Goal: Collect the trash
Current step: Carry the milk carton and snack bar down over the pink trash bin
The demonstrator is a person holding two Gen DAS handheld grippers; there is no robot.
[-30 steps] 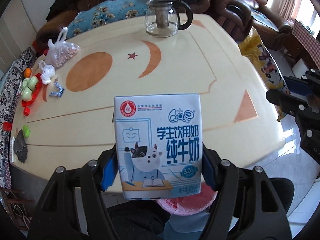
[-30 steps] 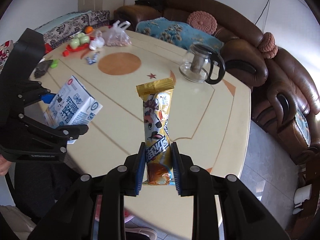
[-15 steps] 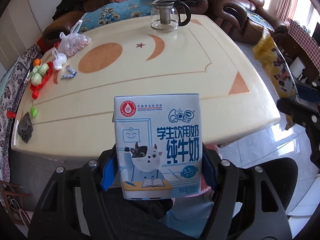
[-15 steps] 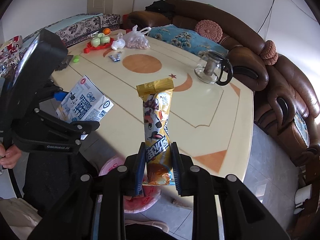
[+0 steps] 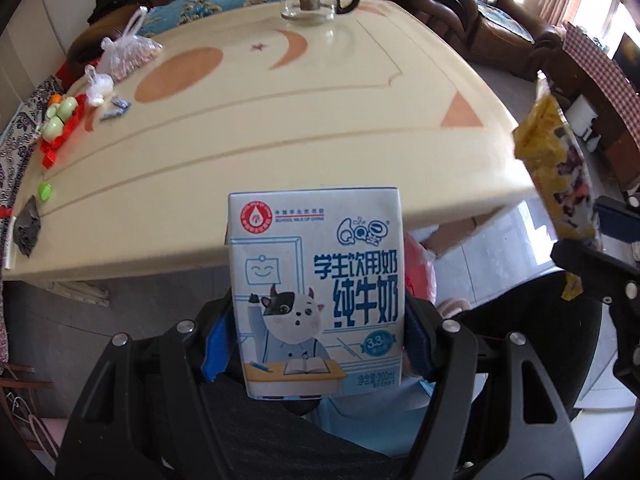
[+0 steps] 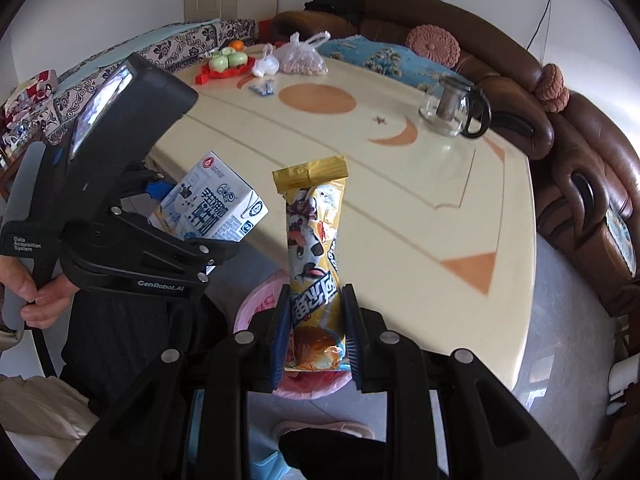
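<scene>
Gripping a blue-and-white milk carton (image 5: 316, 300) between its blue pads, the left gripper (image 5: 316, 344) holds the box upright beyond the near edge of a cream table (image 5: 320, 120), its printed cartoon cow facing the left wrist camera. At 3 o'clock in that view the right gripper (image 5: 600, 248) enters, carrying a yellow snack wrapper (image 5: 556, 168). Seen from the right wrist camera, the right gripper (image 6: 316, 340) has its jaws drawn narrow on the lower end of the wrapper (image 6: 314, 240), which stands upright with its gold crimped top uppermost. Behind the wrapper's lower end, toward 6 o'clock, part of a pink bin (image 6: 256, 304) shows on the floor beside the table. At 9 o'clock in the same view a person's hand (image 6: 32, 296) clasps the handle of the left gripper (image 6: 192, 220), the carton (image 6: 212, 212) tilted in its jaws over the table's edge. On the far side of the table stand a glass teapot (image 6: 452, 112) at 1 o'clock, and at 11 o'clock a knotted plastic bag of nuts (image 6: 300, 60), a small white bag (image 6: 266, 66), a red tray of green cups (image 6: 226, 64) and some small blue wrappers (image 6: 262, 89). A brown leather sofa (image 6: 580, 160) curves round the table's far side.
</scene>
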